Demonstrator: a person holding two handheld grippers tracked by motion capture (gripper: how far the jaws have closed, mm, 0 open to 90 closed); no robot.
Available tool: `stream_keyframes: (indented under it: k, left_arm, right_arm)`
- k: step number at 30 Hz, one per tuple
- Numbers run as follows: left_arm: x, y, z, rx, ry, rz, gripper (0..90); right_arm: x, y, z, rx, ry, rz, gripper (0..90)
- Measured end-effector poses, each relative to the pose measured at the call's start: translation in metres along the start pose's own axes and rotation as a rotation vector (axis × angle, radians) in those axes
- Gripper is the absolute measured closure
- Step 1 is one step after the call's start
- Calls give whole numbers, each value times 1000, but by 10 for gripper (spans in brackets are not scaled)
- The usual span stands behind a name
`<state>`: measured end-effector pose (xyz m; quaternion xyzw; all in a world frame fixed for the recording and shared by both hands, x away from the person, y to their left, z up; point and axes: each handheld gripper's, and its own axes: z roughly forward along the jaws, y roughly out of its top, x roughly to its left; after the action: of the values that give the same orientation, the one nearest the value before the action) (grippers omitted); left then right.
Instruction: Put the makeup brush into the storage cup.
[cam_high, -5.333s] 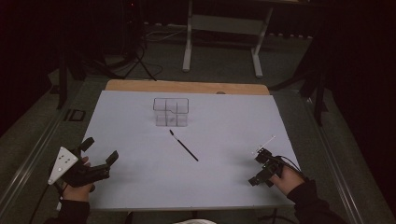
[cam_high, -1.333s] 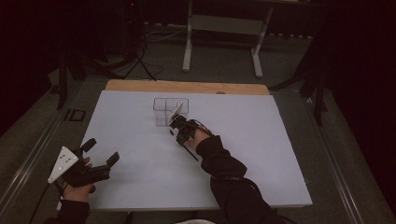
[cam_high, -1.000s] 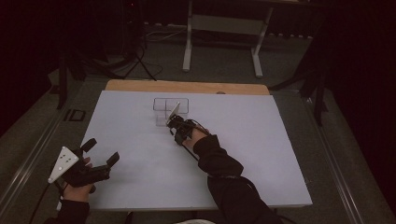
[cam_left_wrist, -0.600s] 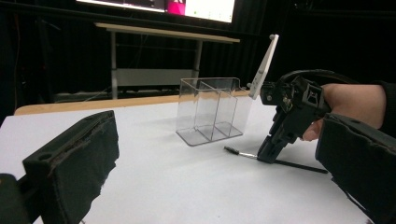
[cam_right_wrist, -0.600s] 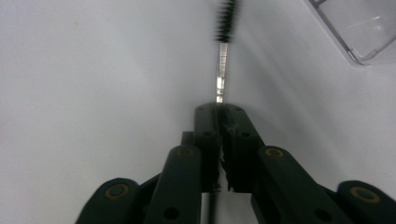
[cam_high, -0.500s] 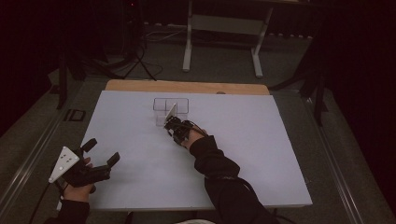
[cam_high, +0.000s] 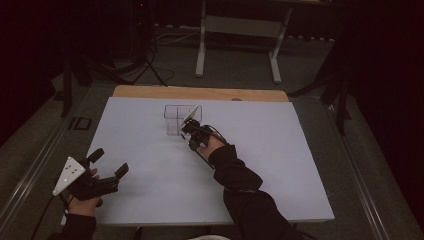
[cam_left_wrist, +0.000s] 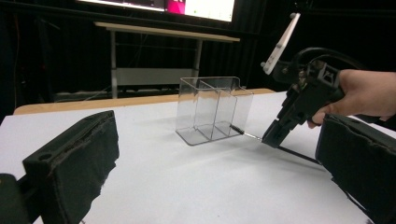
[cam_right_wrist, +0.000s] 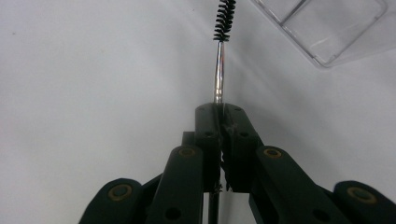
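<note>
Meanwhile the right tongs (cam_right_wrist: 219, 122), having crossed from the worktop's (cam_high: 280, 165) five o'clock corner, clamped the slim brush (cam_right_wrist: 220, 70) just beside the clear organizer (cam_left_wrist: 212, 109) at twelve o'clock, probably for loading, while the left tongs (cam_high: 107, 165) stayed agape, empty.

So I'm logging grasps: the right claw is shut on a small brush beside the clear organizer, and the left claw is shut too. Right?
Not quite. The left claw is open, as the left gripper view shows. The right claw is indeed shut on the small brush beside the clear organizer.
</note>
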<state>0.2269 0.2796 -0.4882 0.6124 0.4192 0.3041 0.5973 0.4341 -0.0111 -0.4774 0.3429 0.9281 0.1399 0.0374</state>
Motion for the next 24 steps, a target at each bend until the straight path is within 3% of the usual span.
stream_keyframes:
  k: [10, 16, 24]
  left_arm:
    - [0, -1, 1, 4, 1, -5, 3]
    - [-1, -1, 3, 9, -2, -6, 3]
    - [-7, -2, 9, 32, -28, 5, 3]
  right_arm:
    - [-2, -17, -19, -106, 28, 9, 855]
    - [-1, -28, -24, -162, 74, 7, 855]
    - [2, -38, -45, -240, 99, -7, 855]
